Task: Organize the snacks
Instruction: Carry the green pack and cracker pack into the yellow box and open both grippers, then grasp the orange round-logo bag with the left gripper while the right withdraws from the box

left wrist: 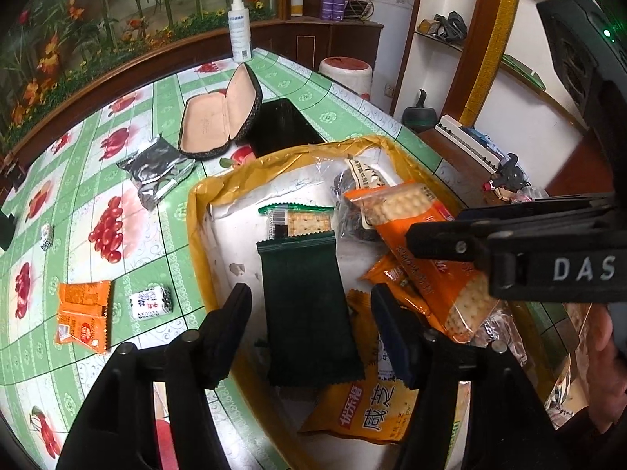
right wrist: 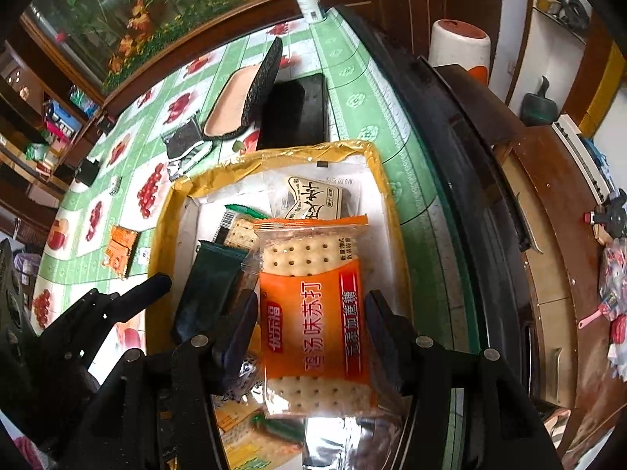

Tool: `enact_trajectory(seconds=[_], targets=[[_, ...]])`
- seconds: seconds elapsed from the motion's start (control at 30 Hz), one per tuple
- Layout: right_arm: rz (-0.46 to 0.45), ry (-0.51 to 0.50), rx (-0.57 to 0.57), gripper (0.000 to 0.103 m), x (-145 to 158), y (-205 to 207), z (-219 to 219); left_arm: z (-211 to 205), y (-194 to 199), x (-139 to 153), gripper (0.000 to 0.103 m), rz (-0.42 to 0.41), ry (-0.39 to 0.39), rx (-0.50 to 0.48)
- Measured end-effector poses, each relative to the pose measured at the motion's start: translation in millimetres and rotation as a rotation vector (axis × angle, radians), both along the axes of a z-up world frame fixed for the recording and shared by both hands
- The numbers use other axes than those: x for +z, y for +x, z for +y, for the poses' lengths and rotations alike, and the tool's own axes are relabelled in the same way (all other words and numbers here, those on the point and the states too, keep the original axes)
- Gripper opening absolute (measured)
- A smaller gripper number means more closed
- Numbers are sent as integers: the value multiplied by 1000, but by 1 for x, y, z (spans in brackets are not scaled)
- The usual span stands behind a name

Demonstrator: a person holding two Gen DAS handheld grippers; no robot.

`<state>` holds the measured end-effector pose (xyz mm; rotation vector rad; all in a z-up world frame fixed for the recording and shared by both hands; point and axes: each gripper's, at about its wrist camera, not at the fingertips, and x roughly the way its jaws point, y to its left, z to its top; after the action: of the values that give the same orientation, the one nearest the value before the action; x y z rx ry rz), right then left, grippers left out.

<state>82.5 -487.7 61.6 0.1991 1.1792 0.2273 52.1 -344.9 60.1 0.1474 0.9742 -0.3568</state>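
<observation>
Orange soda-cracker packet (right wrist: 313, 297) sits over the yellow-rimmed box (right wrist: 386, 180) on the green floral tablecloth (right wrist: 352, 90), clamped in right gripper (right wrist: 311, 313); left gripper (left wrist: 309, 313), at nine o'clock, gapes empty.

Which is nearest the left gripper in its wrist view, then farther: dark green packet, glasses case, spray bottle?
1. Dark green packet: between the left gripper fingers, in the box.
2. Glasses case: open on the table, beyond the box, to the left.
3. Spray bottle: at the table's far edge.
</observation>
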Motion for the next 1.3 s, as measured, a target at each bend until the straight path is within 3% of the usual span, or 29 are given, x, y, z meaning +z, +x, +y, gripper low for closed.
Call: enact_trajectory(seconds=[0.13,0.9,1.3], targets=[[-4,18,-26,61,6,-6,-3,1,-2,5,68,-15,2,-9],[-8,31,-96,61,19,-35,16,24,-28,30,69,-105,13,-59],[-16,40,-68,61,28,-49,53,80,-39,31,69,-97,-25,13]])
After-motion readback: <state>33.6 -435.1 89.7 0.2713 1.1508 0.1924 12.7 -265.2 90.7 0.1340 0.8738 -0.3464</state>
